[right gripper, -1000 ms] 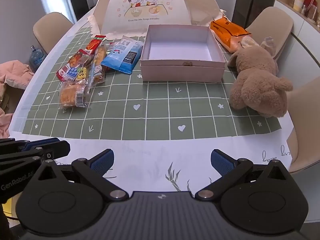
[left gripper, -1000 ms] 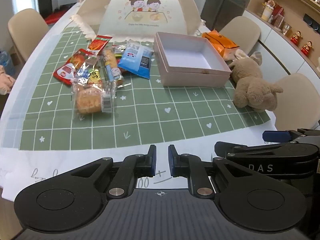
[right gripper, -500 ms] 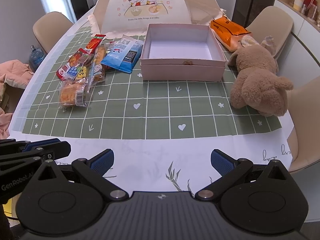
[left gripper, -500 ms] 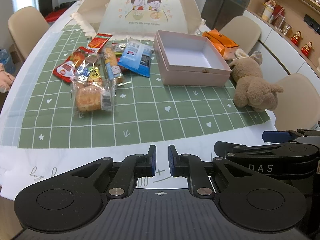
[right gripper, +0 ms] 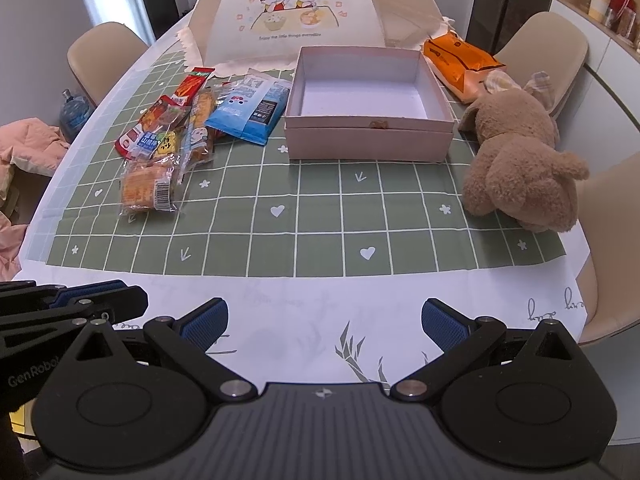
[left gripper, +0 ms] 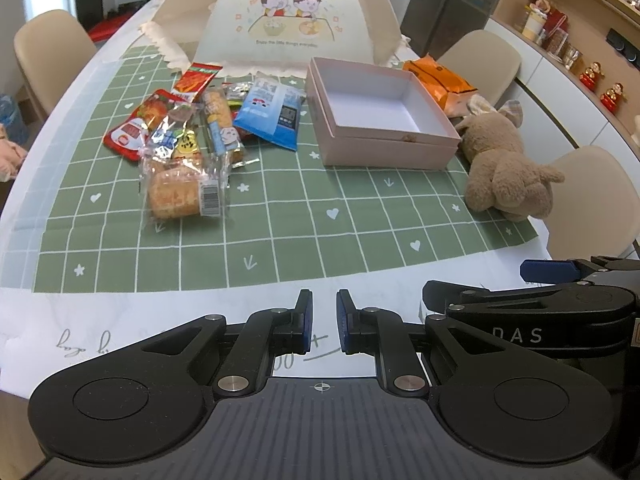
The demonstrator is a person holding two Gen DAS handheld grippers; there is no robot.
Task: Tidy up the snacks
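Several snack packets [left gripper: 188, 136] [right gripper: 180, 136] lie in a heap on the green checked cloth, left of an open, empty pink box [left gripper: 380, 120] [right gripper: 368, 104]. Among them are a blue bag [left gripper: 270, 114] [right gripper: 248, 110] and a clear pack of cakes [left gripper: 182, 190] [right gripper: 148, 190] at the front. My left gripper [left gripper: 322, 322] hovers over the table's near white edge, shut with only a narrow gap and nothing in it. My right gripper [right gripper: 324, 320] stands open and empty beside it, also short of the cloth.
A brown plush toy [left gripper: 506, 170] [right gripper: 520, 160] lies right of the box, with an orange bag [left gripper: 438, 82] [right gripper: 460, 62] behind it. A mesh food cover [left gripper: 288, 16] [right gripper: 308, 12] stands at the back. Beige chairs [right gripper: 104, 56] ring the table; shelves [left gripper: 580, 20] line the right wall.
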